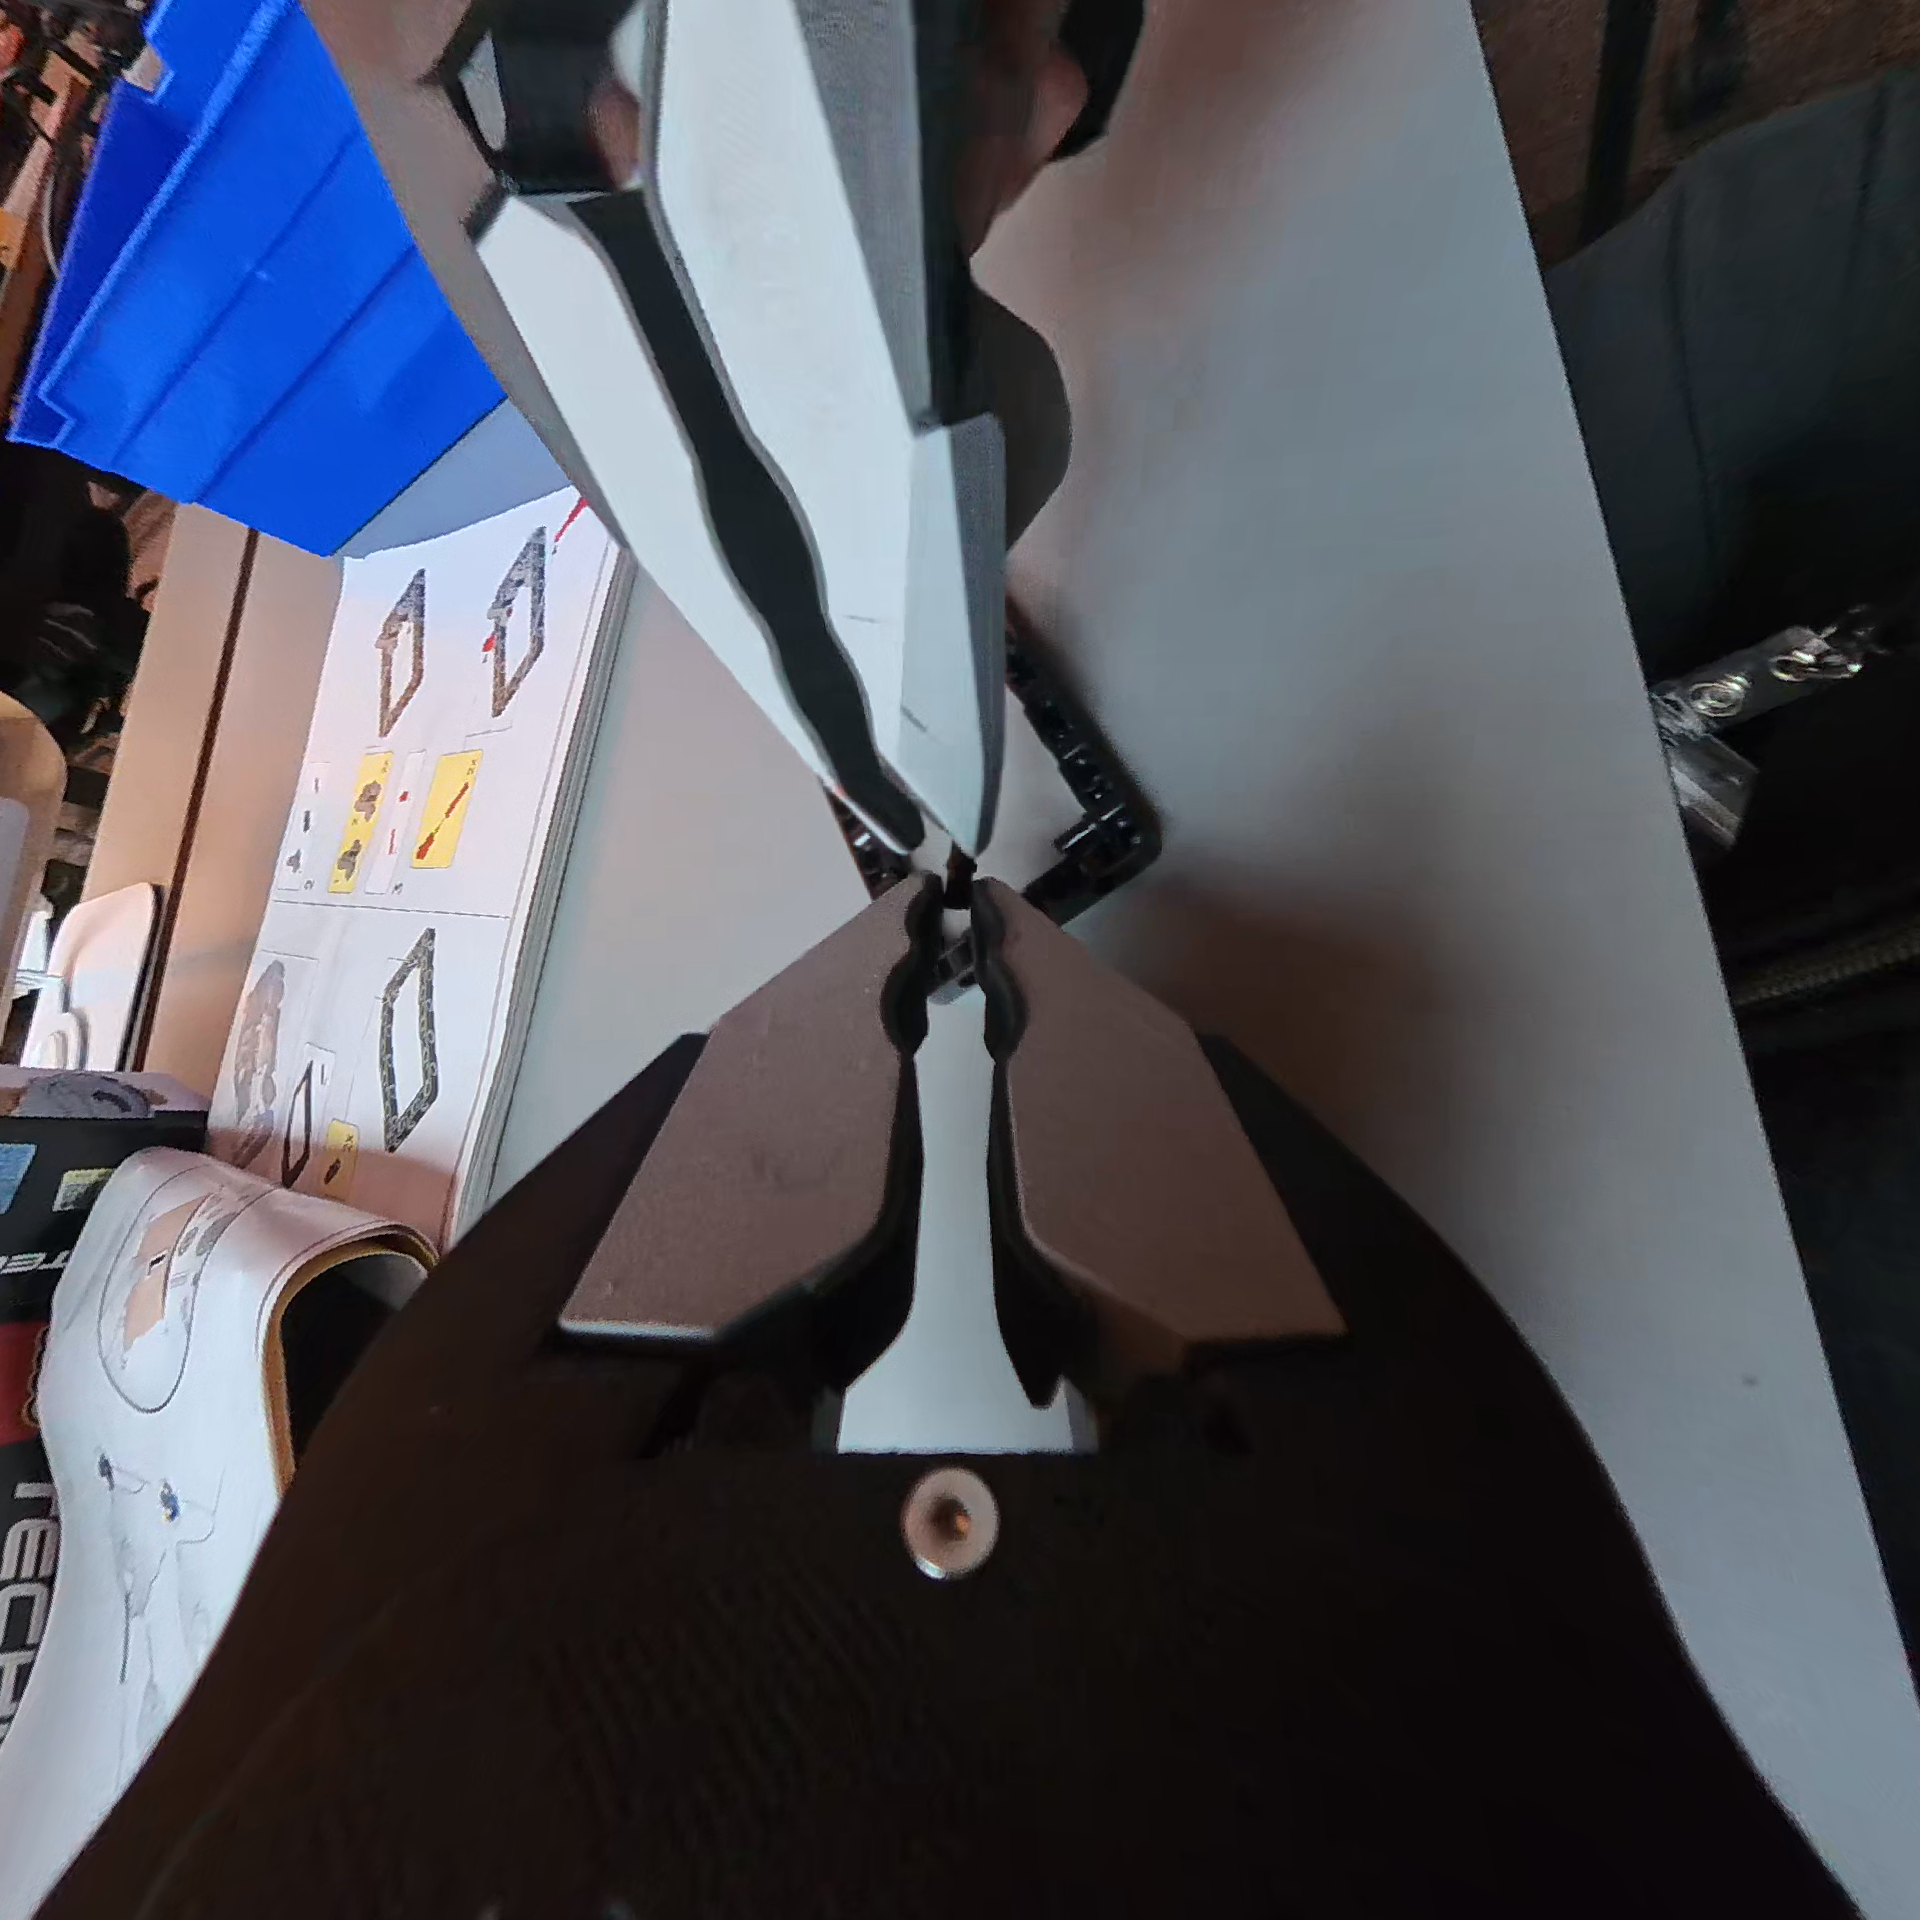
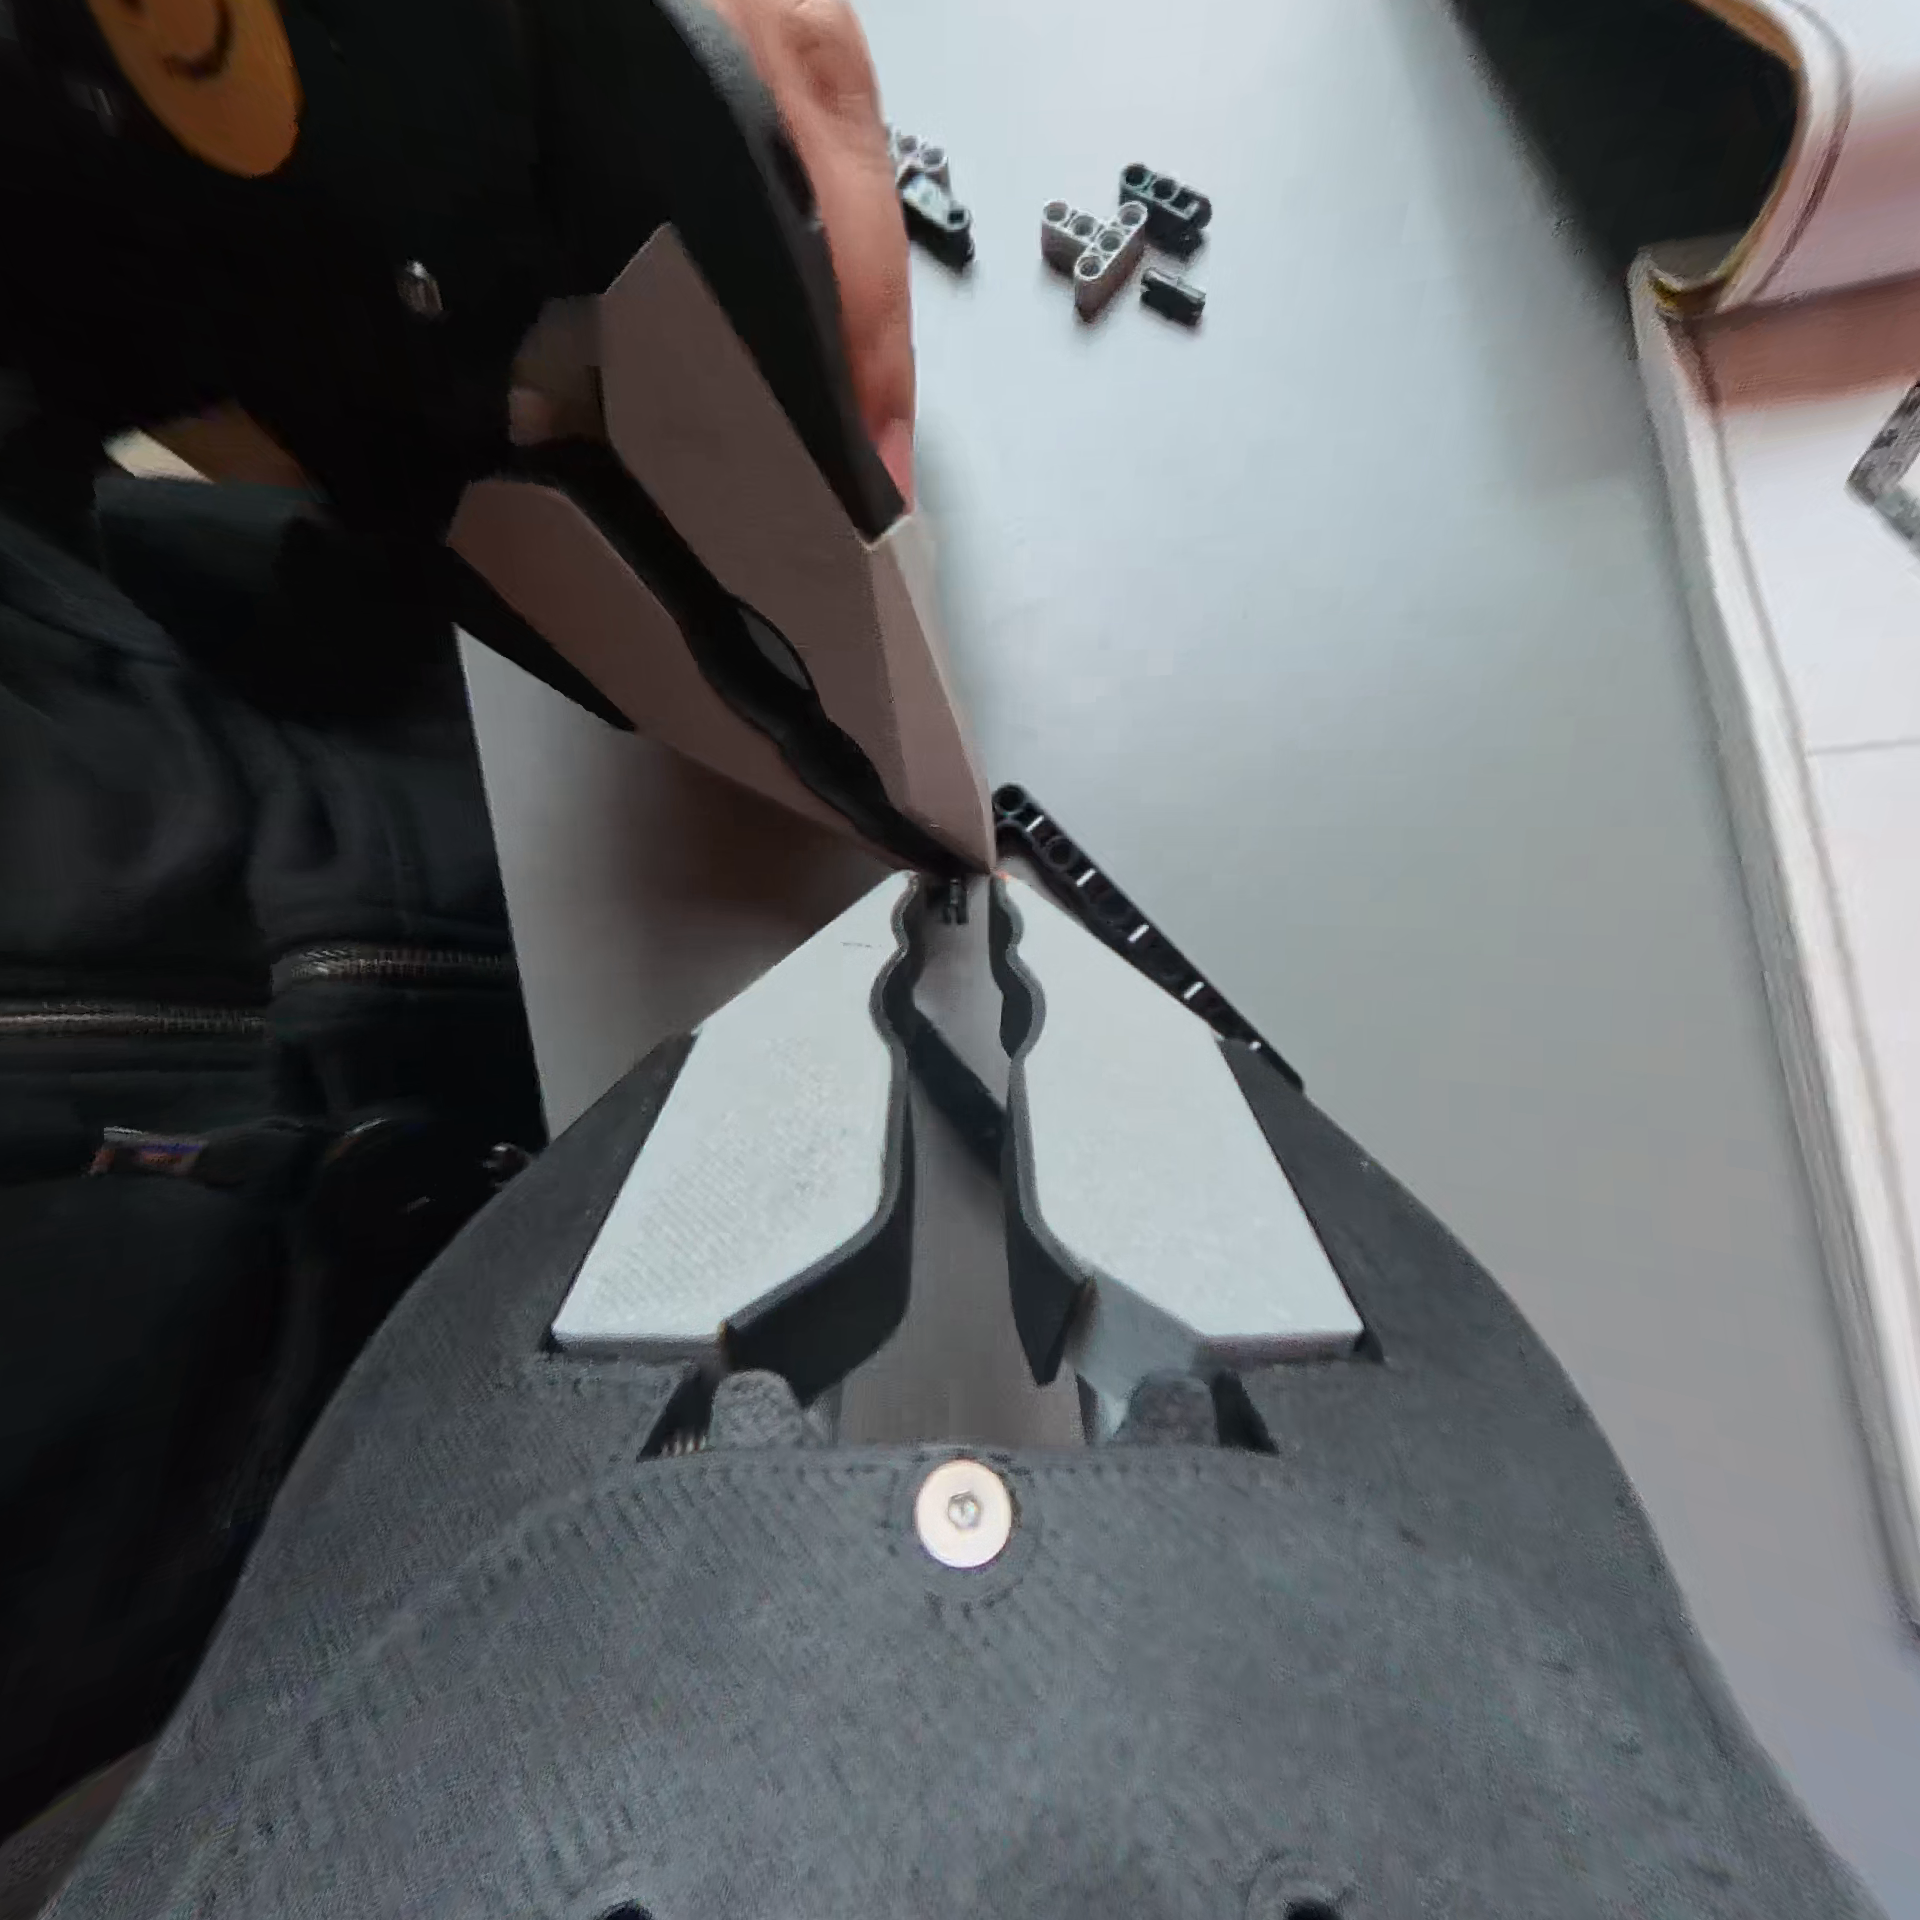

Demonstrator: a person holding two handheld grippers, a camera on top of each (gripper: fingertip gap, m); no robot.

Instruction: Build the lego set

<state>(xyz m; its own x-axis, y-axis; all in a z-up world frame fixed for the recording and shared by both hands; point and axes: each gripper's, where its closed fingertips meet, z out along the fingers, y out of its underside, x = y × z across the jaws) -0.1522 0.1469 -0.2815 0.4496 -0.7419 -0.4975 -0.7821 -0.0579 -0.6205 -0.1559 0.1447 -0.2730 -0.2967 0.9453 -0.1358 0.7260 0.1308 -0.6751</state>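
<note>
A black angled lego beam (image 1: 1093, 792) lies over the white table (image 1: 1299, 520). My left gripper (image 1: 951, 902) is shut on one end of it. In the right wrist view the beam (image 2: 1127, 927) runs down to the right, and the left gripper (image 2: 961, 854) comes in from the upper left onto its end. My right gripper (image 2: 951, 896) is shut on a small black pin (image 2: 952, 900) and holds it tip to tip against the left gripper, at the beam's end. In the left wrist view the right gripper (image 1: 940, 847) comes down from above. Part of the beam is hidden behind the fingers.
Loose grey and black lego pieces (image 2: 1101, 241) lie far on the table. An open instruction booklet (image 1: 416, 831) and a blue bin (image 1: 260, 291) are to the left. A lego box (image 1: 62, 1247) and a plastic bag (image 1: 1745, 686) flank the table. A hand (image 2: 862, 208) holds the left gripper. Left and right tips are no more than a few centimetres apart.
</note>
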